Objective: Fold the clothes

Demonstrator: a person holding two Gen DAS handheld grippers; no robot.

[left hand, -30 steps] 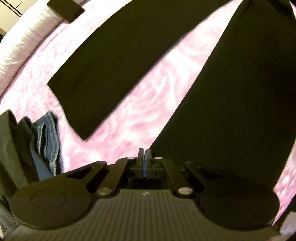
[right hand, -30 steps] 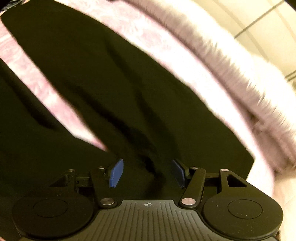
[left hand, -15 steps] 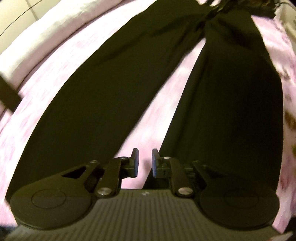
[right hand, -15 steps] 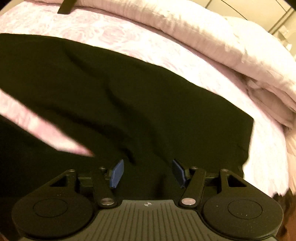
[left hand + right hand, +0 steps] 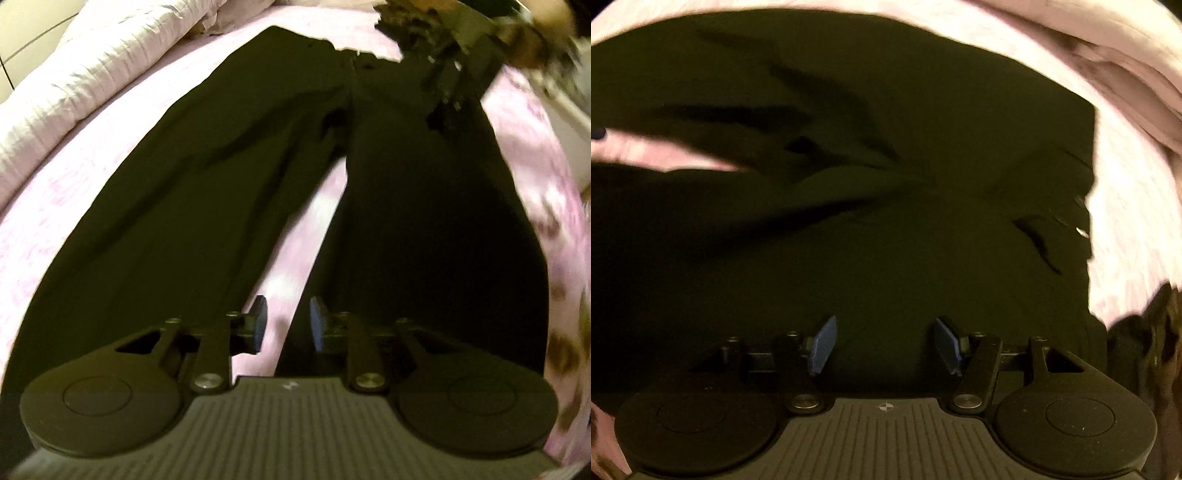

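Black trousers (image 5: 207,177) lie spread flat on a pink patterned bedspread (image 5: 44,195), legs apart, waistband at the far end. My left gripper (image 5: 285,318) hovers over the gap between the two legs near the hems; its jaws are opening and nothing is between them. In the right wrist view the trousers (image 5: 886,240) fill the picture, with the waistband edge at the right. My right gripper (image 5: 884,341) stands open above the upper part of the trousers, nothing between its blue pads. The right gripper (image 5: 454,92) also shows blurred at the waistband in the left wrist view.
A rolled pale quilt (image 5: 74,85) runs along the far left side of the bed and shows again as a quilt (image 5: 1126,62) at the upper right. A leopard-print sleeve (image 5: 565,354) is at the right edge. Bare bedspread (image 5: 1123,240) lies beyond the waistband.
The left gripper swung from beside the legs to the gap between them and went from shut to partly open. The right gripper shifted toward the waistband, jaws unchanged.
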